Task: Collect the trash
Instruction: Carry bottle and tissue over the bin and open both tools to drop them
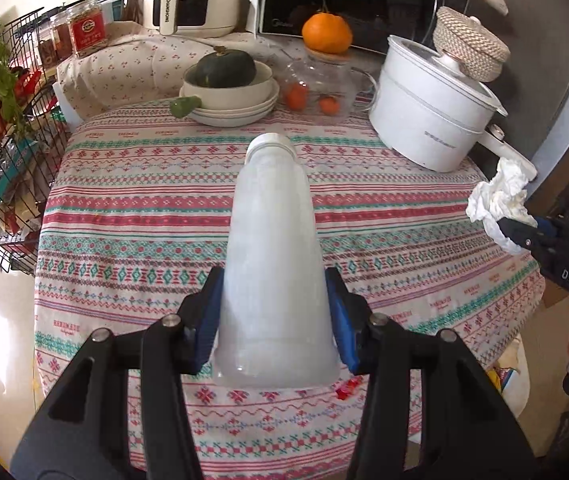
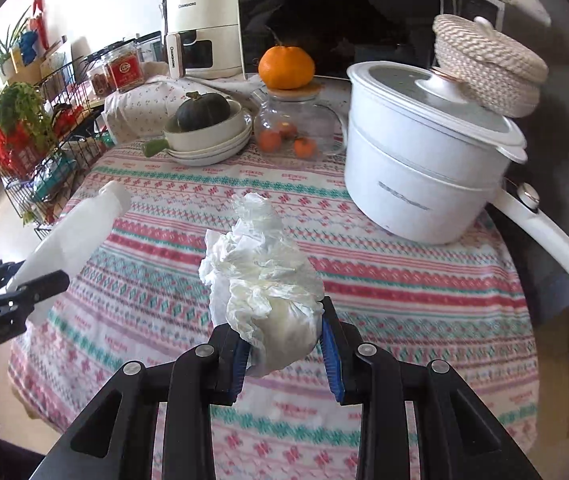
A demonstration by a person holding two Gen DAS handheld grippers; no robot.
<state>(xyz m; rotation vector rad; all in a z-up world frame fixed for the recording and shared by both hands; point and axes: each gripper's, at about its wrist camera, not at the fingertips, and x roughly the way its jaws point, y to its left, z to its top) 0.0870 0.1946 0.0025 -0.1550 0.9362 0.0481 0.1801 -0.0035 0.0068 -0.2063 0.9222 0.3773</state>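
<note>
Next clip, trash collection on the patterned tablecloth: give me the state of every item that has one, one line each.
Plastic bottle: capped, lifted off the table, clamped in the left gripper.
Crumpled tissue: lifted, clamped in the right gripper.
White pot: lid on, woven basket resting on it.
Glass jar: closed, an orange on its lid.
Bowl: holding a green squash.

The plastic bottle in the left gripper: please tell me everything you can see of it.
The plastic bottle is cloudy white, translucent, with a white screw cap and no visible label. It looks empty. The left gripper clamps its lower body between blue pads, holding it above the patterned tablecloth, cap pointing away from the camera. Nothing else touches it.
</note>
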